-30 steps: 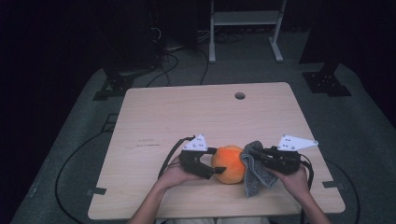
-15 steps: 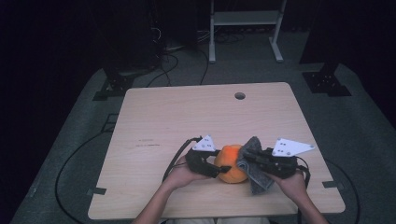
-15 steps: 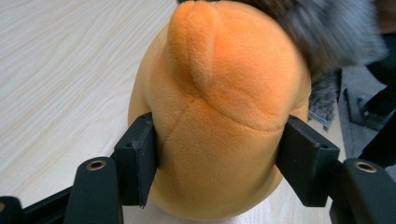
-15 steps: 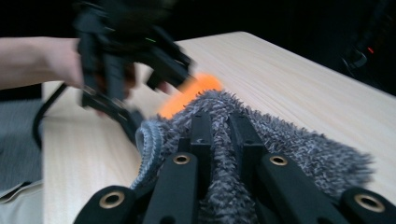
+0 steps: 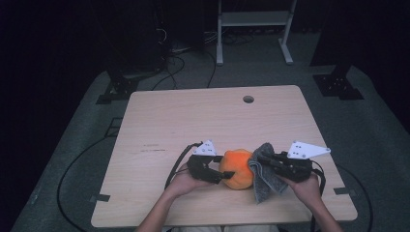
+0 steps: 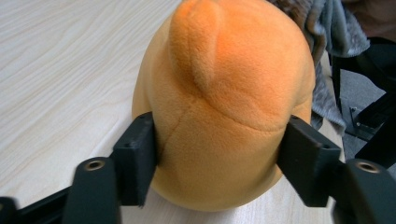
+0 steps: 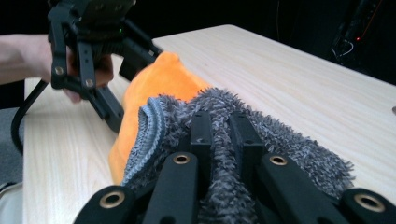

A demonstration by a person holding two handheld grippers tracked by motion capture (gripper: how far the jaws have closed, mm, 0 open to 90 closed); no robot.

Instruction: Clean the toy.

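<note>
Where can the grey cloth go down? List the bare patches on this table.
Bare: the table's whole far half up to the round hole, and the near-left corner. Crowded: near-centre, where both tools flank the orange plush and the grey cloth.

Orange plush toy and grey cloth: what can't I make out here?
- Orange plush toy: its underside is pressed against the table in the left gripper view; its far side is hidden by the grey cloth in the right gripper view.
- Right gripper: jaw tips buried in the cloth.
- High view: contact between cloth and toy is too small to judge.
</note>
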